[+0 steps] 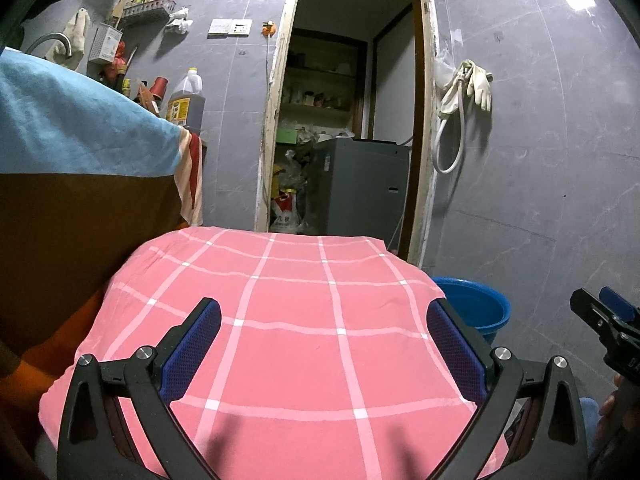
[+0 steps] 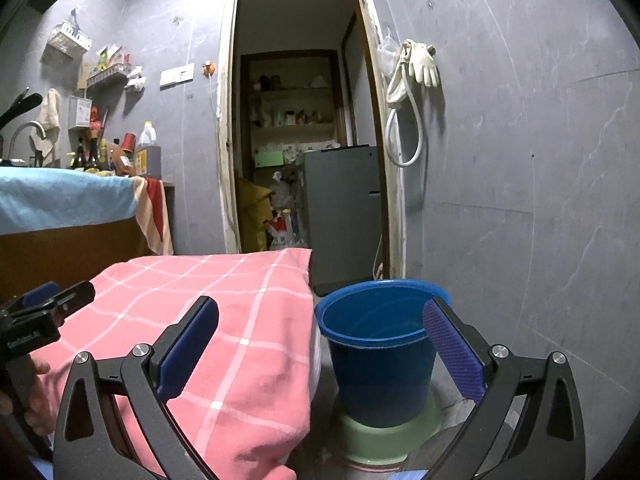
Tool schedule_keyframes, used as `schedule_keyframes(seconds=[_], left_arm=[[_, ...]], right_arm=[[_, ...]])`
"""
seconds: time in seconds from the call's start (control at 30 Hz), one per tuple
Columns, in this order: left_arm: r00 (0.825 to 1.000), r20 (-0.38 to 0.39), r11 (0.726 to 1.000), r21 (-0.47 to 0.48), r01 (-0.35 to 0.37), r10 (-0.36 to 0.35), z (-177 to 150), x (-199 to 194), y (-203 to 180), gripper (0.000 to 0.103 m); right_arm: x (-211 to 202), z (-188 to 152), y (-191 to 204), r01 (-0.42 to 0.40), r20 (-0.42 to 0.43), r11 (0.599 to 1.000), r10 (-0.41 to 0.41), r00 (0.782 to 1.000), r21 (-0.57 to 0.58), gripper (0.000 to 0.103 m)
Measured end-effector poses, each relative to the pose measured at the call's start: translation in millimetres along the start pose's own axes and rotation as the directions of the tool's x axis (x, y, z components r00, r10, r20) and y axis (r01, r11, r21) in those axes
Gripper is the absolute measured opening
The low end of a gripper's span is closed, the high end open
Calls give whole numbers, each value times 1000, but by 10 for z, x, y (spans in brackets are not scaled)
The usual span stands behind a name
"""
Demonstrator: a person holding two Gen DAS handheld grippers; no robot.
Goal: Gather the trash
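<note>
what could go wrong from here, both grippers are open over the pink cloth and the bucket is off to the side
1. The blue bucket stands on a green base beside the table edge, not on the table; a careless swing of the right gripper might tip it.
2. The pink checked cloth hangs loose over that edge, so the left gripper could snag and drag it.
3. No trash shows on the cloth, so either gripper may close on fabric.

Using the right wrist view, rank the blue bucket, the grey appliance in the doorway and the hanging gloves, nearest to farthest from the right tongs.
1. Blue bucket: just ahead of the right tongs, on the floor beside the pink cloth.
2. Grey appliance: behind the bucket, in the doorway.
3. Gloves: high on the wall, right of the doorway.
</note>
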State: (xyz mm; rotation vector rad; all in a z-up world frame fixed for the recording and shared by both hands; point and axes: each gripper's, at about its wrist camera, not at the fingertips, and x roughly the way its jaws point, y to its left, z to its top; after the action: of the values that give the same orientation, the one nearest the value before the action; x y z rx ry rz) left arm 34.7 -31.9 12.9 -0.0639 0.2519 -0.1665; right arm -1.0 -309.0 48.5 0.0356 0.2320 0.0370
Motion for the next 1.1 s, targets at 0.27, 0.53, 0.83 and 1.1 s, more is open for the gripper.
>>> schedule_keyframes(seconds=[0.27, 0.53, 0.83, 1.1], left_arm=[[1000, -2, 1000, 3, -3, 3, -12, -4, 10, 101], [1000, -2, 1000, 4, -1, 1, -11, -2, 26, 101], [1000, -2, 1000, 5, -1, 1, -14, -3, 41, 101], [1000, -2, 1000, 6, 0, 0, -12, -2, 59, 101]], right_arm=[[-5, -5, 0, -1, -2, 1000, 1, 1000, -1, 103], [-10, -7, 9, 0, -4, 1000, 0, 1000, 1, 103], [-11, -3, 5, 0, -2, 1000, 0, 1000, 1, 103], [-12, -3, 10, 0, -3, 1000, 0, 1000, 0, 103]])
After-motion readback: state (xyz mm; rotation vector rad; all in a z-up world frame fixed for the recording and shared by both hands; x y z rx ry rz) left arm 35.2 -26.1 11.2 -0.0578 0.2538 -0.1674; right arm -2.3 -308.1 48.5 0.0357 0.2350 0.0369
